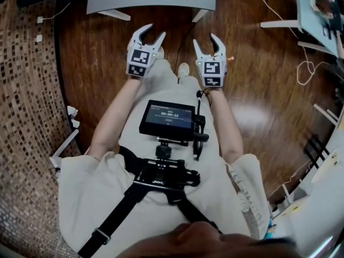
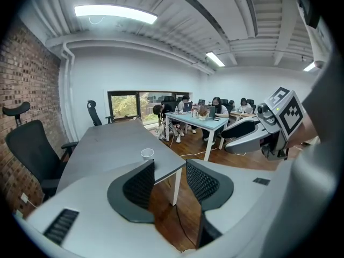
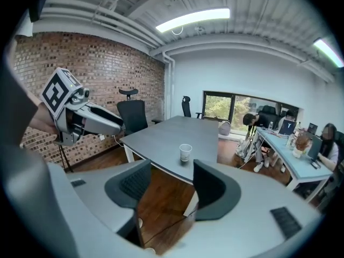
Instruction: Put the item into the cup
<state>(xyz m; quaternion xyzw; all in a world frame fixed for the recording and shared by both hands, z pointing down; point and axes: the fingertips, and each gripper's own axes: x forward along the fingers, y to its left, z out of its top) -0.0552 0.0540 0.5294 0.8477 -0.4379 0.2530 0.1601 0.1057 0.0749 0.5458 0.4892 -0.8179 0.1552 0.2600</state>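
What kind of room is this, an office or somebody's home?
Most likely a shared office or workspace: a long grey table, swivel office chairs, and people seated at a desk further back.

Both arms out in front, low, roughly parallel. left gripper (image 1: 153, 32) and right gripper (image 1: 205, 39) side by side, apart, pointing forward. Jaws apart on both. left forearm (image 1: 115, 114) and right forearm (image 1: 226, 122) bare, converging slightly.
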